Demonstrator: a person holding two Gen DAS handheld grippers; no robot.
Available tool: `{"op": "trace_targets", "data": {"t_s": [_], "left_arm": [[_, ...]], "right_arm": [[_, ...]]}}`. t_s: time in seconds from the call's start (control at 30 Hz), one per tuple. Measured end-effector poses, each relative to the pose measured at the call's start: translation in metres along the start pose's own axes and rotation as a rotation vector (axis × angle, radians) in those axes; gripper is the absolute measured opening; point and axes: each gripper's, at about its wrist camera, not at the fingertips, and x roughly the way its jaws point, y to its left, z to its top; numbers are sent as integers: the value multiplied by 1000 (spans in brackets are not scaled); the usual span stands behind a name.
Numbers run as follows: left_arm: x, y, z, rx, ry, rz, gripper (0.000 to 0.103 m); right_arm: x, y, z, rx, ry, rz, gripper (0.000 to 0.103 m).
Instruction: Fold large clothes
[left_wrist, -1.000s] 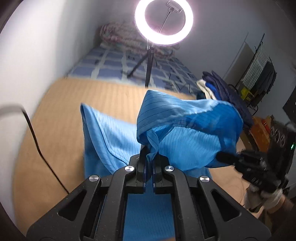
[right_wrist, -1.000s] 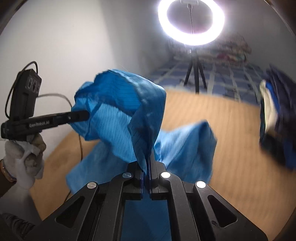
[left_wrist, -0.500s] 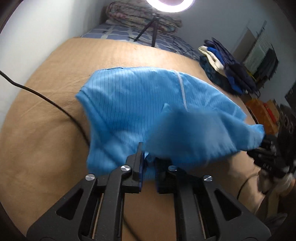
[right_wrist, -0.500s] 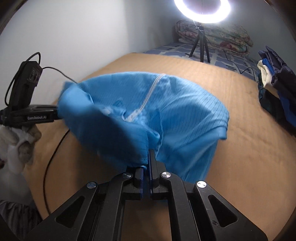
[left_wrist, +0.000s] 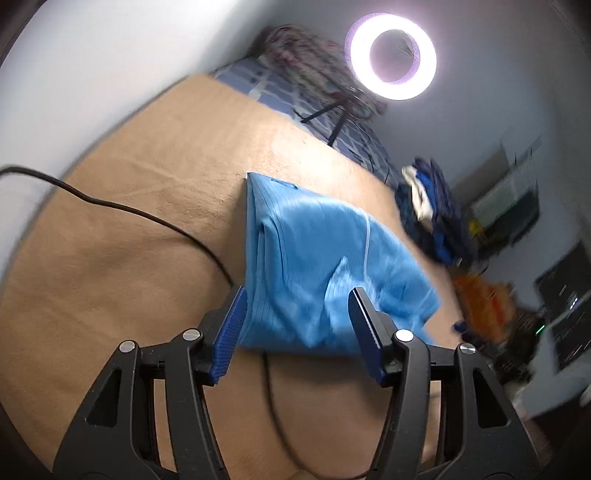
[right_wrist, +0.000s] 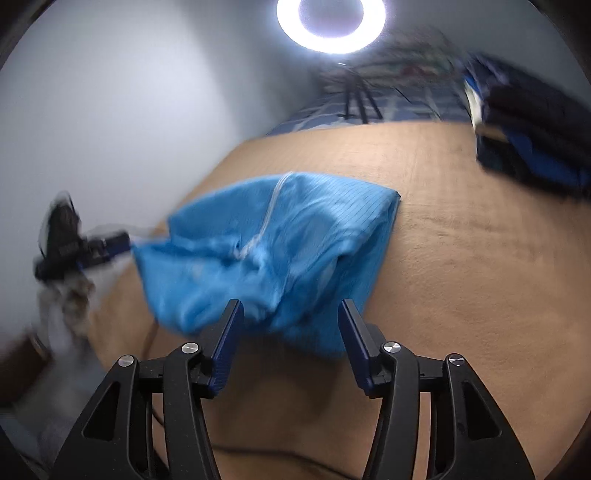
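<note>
Tan blanket (right_wrist: 461, 258) on the bed is carrying the blue garment (left_wrist: 317, 266), which is lying folded near the middle, its near edge bunching and rumpled. Both jaws have just been opening: the left hand-held gripper (left_wrist: 295, 328) and right hand-held gripper (right_wrist: 286, 343) are standing released, cloth between but unpressed. Smoothing that loose edge flat is probably mattering most before the next fold.

Two wrist fisheye cameras, side by side, look down along their own black gripper fingers, close over a tan blanket (left_wrist: 122, 266), both showing the same crumpled blue striped garment (left_wrist: 317, 266) (right_wrist: 280, 243) and glowing ring light (left_wrist: 391, 55) (right_wrist: 330, 22).
</note>
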Motion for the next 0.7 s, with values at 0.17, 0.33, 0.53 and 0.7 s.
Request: {"op": "trace_targets", "data": {"t_s": [0.17, 0.33, 0.53, 0.7], "left_arm": [[40, 27, 39, -230, 47, -80, 61], [80, 33, 47, -305, 142, -100, 60], [97, 26, 49, -275, 174, -53, 2], [81, 20, 42, -179, 163, -2, 1]], "right_arm": [[34, -41, 23, 251, -13, 89, 54], [65, -67, 21, 437, -10, 172, 54], [73, -67, 16, 470, 36, 240, 3], [45, -54, 14, 373, 43, 225, 2]]}}
